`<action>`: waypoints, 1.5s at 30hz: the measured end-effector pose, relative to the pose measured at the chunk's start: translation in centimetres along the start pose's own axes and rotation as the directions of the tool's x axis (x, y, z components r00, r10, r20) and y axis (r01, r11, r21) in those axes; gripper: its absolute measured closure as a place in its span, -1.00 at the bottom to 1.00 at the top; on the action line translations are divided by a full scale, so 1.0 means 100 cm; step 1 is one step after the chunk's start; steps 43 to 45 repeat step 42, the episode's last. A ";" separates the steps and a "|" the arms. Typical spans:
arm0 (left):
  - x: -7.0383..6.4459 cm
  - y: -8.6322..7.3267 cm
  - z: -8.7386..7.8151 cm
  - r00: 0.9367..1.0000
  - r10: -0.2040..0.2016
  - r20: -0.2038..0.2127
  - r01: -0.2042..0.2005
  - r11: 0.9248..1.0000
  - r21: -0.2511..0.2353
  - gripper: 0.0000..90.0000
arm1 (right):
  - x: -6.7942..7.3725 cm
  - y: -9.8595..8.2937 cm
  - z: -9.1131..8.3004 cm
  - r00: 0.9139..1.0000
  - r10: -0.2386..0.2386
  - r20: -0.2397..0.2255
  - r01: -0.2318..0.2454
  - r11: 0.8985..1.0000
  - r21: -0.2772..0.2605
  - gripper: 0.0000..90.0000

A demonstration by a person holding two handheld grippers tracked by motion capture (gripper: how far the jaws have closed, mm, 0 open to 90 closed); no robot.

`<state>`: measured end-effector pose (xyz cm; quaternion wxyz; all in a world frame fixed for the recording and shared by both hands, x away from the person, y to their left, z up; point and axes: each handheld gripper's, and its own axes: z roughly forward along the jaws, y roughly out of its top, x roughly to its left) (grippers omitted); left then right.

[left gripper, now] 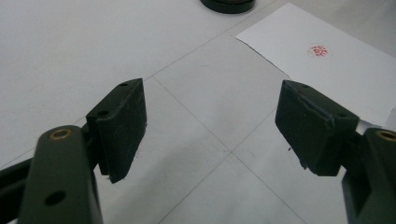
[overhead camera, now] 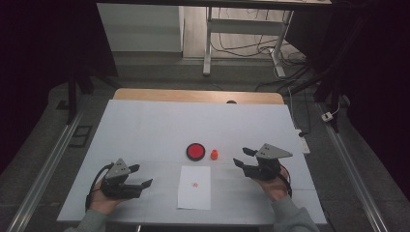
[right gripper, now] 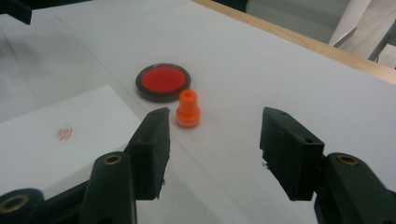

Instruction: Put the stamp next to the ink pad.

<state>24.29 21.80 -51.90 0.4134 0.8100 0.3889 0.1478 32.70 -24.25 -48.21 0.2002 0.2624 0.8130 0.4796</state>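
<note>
Orange plastic stamp point(right gripper: 188, 110) stands beside the round red ink pad point(right gripper: 163, 81); both grippers point(overhead camera: 133, 175) point(overhead camera: 244, 157) gape, holding nothing.

Stamp point(right gripper: 188, 110): bright orange all over, plain. Ink pad point(right gripper: 163, 81): red disc inside a black rim. Paper point(overhead camera: 194, 187): white, with one small red printed mark point(right gripper: 65, 134) near its middle. Table point(overhead camera: 145, 130): pale grey-white cover crossed by thin grey lines, with a light wood edge along the far side. My left gripper point(overhead camera: 131, 178) and my right gripper point(overhead camera: 243, 158): black jaws, brass-coloured pivots, grey top plates.
</note>
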 end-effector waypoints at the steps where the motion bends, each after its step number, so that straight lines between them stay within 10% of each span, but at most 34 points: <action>1: -0.001 0.000 0.000 1.000 0.001 0.002 -0.001 1.000 -0.001 -0.43 | 0.000 -0.003 -0.004 1.000 0.005 0.003 -0.005 1.000 -0.001 -0.06; 18: -0.002 0.001 0.002 1.000 0.007 0.003 -0.007 1.000 0.003 -0.43 | -0.011 -0.048 -0.058 0.996 0.034 0.079 -0.036 0.999 0.022 -0.07; 45: 0.000 0.000 0.001 1.000 0.007 -0.002 -0.007 1.000 0.005 -0.43 | -0.013 -0.051 -0.059 0.997 0.033 0.064 -0.034 0.999 0.023 -0.07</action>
